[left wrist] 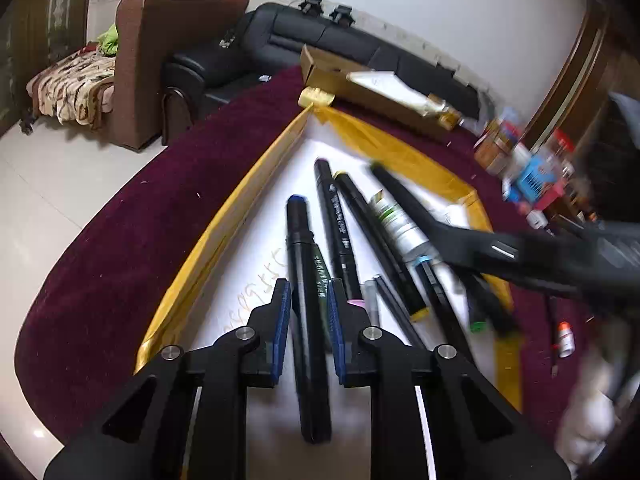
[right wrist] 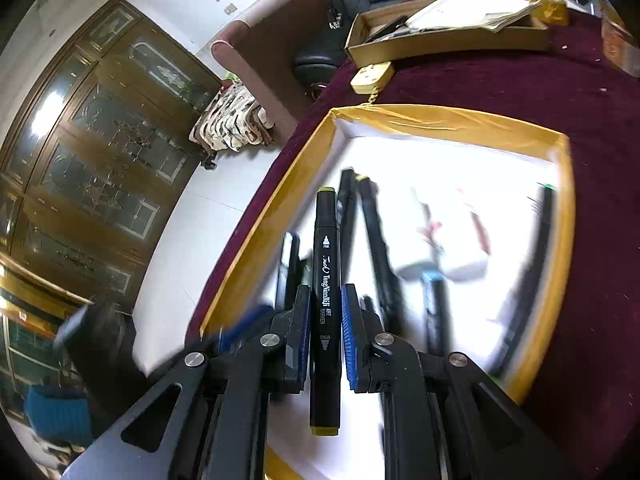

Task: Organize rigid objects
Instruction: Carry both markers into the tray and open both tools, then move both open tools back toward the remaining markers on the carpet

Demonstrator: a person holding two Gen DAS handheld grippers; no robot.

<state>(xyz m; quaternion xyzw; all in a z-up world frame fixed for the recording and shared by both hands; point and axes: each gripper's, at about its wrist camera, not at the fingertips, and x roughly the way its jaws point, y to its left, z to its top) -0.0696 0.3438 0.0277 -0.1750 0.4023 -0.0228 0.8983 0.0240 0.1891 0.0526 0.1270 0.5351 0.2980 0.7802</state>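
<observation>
right gripper (right wrist: 325,320) clamps a marker (right wrist: 326,308) lengthwise, labelled "art marker"; left gripper (left wrist: 308,308) clamps a blue-capped pen (left wrist: 306,300) pointing away.

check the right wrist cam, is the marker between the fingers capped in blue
No, the marker between the right gripper's fingers has olive-yellow end caps.

The black marker (right wrist: 325,312) sits between the two fingers of the right gripper (right wrist: 326,320). White words run along its side: "Touch", "TongYianRiJi" as best I can read it, and "ART MARKER". Near its far end, past the fingertips, a tiny white word reads "FINE". Writing on the other pens and the paper is too blurry to read.
</observation>
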